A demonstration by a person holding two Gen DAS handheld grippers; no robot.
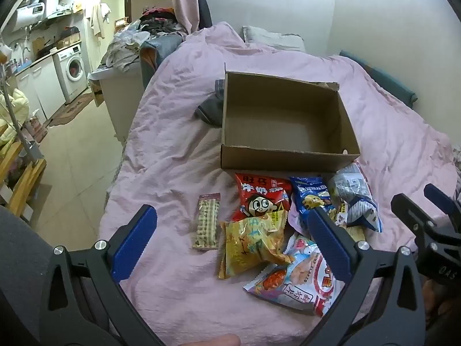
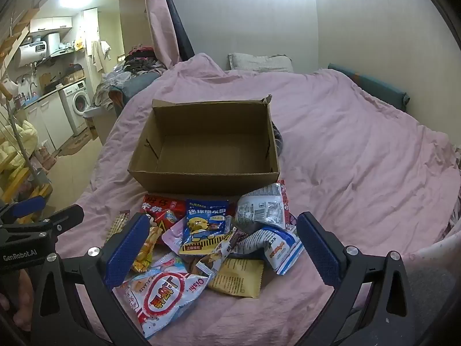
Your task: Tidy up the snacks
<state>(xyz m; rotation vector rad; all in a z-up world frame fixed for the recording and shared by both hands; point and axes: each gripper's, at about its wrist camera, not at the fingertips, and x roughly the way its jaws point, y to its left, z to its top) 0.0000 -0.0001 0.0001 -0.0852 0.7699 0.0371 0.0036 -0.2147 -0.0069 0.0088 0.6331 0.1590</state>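
An open, empty cardboard box (image 1: 285, 121) (image 2: 210, 147) sits on the pink bed. Several snack packets lie in a heap in front of it: a red bag (image 1: 260, 197) (image 2: 161, 209), a yellow bag (image 1: 250, 245), a slim wafer pack (image 1: 207, 225), a blue bag (image 1: 309, 199) (image 2: 204, 226), a white shrimp-flakes bag (image 1: 299, 276) (image 2: 164, 294), a grey-and-white bag (image 2: 262, 210) and a flat yellow packet (image 2: 239, 278). My left gripper (image 1: 232, 248) hovers open above the yellow bag. My right gripper (image 2: 223, 250) hovers open over the heap, holding nothing.
The pink duvet (image 1: 178, 132) (image 2: 360, 155) covers the bed, with a pillow (image 2: 259, 63) at the far wall. Dark cloth (image 1: 210, 109) lies beside the box. Left of the bed are a clothes pile (image 1: 138, 43), floor, a washing machine (image 1: 72, 69) and wooden shelving (image 1: 20, 173).
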